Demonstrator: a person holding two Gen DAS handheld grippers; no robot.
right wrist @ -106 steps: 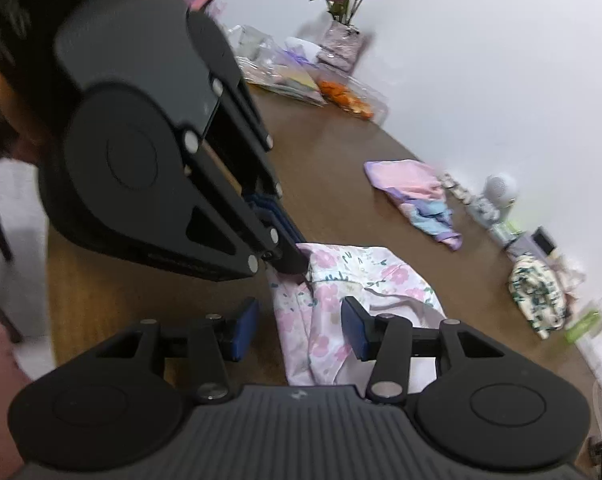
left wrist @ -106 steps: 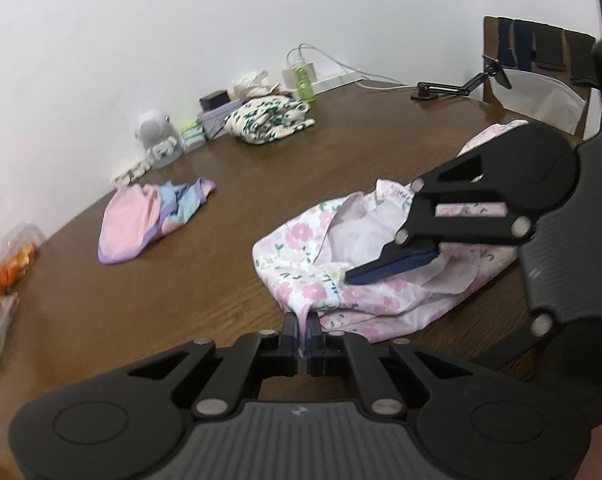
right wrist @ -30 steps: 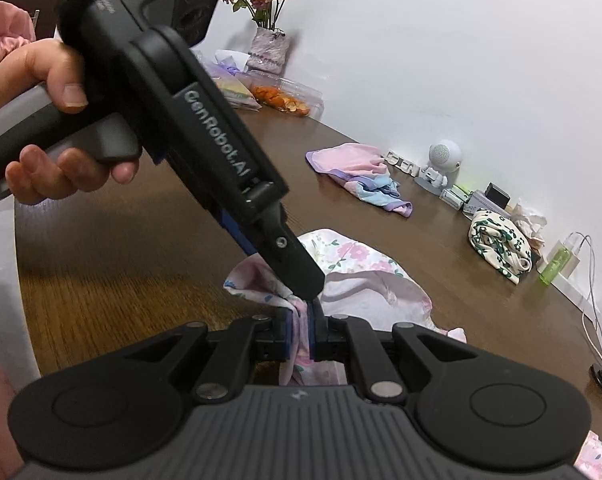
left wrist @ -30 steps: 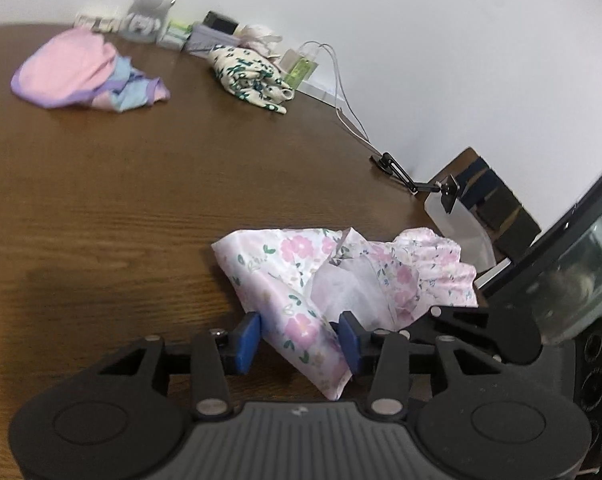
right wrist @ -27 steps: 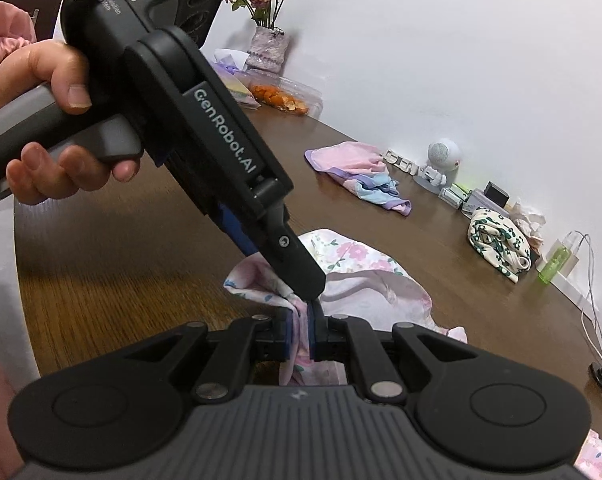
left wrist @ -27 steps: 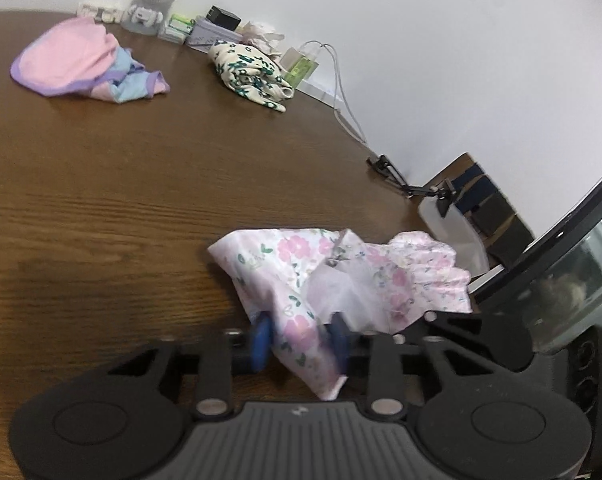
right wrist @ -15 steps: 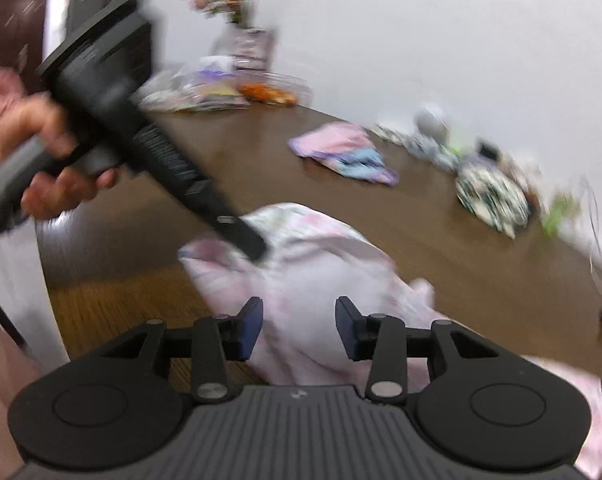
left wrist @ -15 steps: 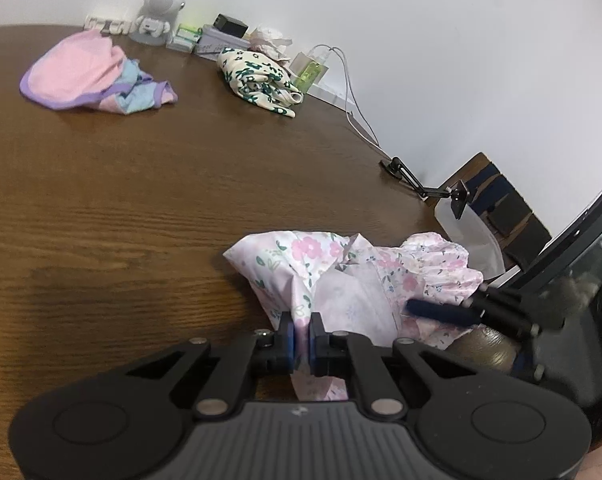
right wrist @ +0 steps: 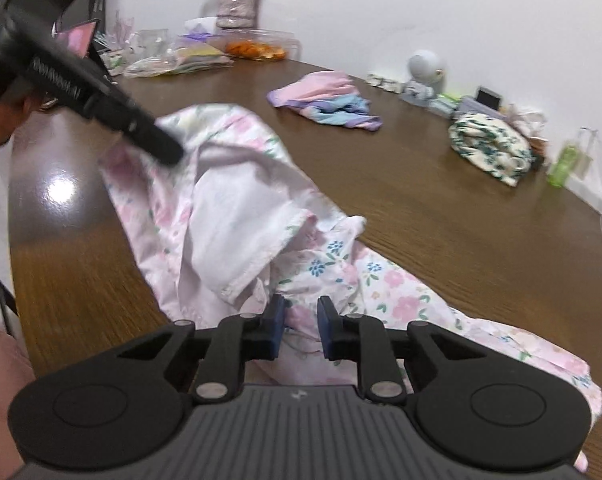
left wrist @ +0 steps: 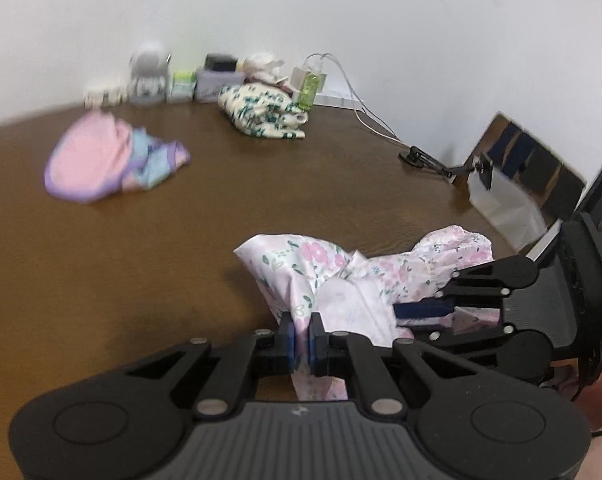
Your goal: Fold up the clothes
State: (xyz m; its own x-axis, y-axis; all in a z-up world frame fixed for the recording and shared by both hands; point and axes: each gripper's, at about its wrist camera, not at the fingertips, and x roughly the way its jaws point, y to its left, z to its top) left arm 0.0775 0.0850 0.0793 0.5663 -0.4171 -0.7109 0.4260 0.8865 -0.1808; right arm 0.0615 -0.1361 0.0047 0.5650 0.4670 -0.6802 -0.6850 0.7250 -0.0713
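Observation:
A pink floral garment (left wrist: 313,256) lies crumpled on the brown table (left wrist: 141,264). My left gripper (left wrist: 301,338) is shut on a fold of its near edge and holds that fold raised. In the right wrist view the same gripper (right wrist: 169,156) pinches the cloth's far left corner. My right gripper (right wrist: 301,320) sits low over the garment (right wrist: 229,200) further right. Its jaws are closing, with pink fabric in the gap and the pads not pressing on it. From the left wrist view, the right gripper (left wrist: 417,312) reaches in from the right onto the cloth.
A pink, blue and purple garment (right wrist: 325,100) and a cream green-flowered bundle (right wrist: 489,148) lie farther back. Along the wall stand a small white robot toy (left wrist: 149,68), boxes, a green bottle (left wrist: 311,88), cables and a vase (right wrist: 233,4). A chair (left wrist: 529,168) stands past the table's right edge.
My left gripper has shut on the garment's edge and lifted it. The right gripper has let go of that edge, moved right along the cloth, opened wide and then narrowed.

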